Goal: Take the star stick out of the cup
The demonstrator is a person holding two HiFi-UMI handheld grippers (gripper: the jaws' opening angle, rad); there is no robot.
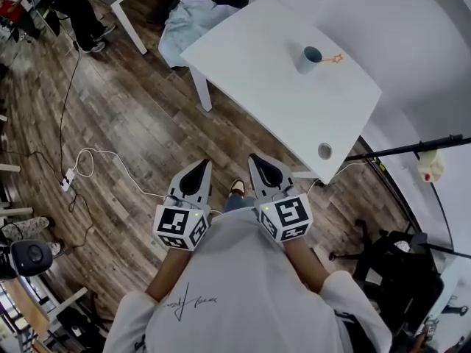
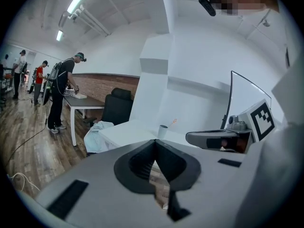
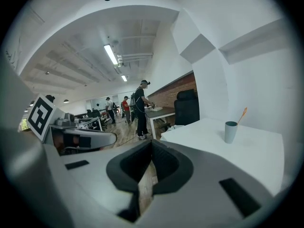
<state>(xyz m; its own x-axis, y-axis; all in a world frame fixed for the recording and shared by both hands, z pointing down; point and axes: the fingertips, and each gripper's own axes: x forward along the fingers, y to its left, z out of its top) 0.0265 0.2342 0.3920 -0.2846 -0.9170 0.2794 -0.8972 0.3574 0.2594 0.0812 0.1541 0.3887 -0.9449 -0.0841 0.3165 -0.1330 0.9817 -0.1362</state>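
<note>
A grey-blue cup [image 1: 310, 59] stands upright on the white table [image 1: 250, 65], toward its far side. An orange star stick [image 1: 333, 59] leans out of it to the right. Both grippers hang low in front of the person's body, over the wooden floor and well short of the table. My left gripper [image 1: 203, 165] and right gripper [image 1: 256, 160] are both shut and hold nothing. In the left gripper view the cup [image 2: 163, 131] and star stick [image 2: 174, 122] look small beyond the shut jaws. The right gripper view has the cup [image 3: 231, 131] and star stick [image 3: 242, 114] at the right.
A small grey round disc [image 1: 324, 151] sits near the table's near corner. A light blue cloth [image 1: 188, 17] lies behind the table. Cables and a power strip [image 1: 68, 180] cross the floor at left. A black stand bar [image 1: 412, 149] is on the right. People work at a far table [image 2: 80, 101].
</note>
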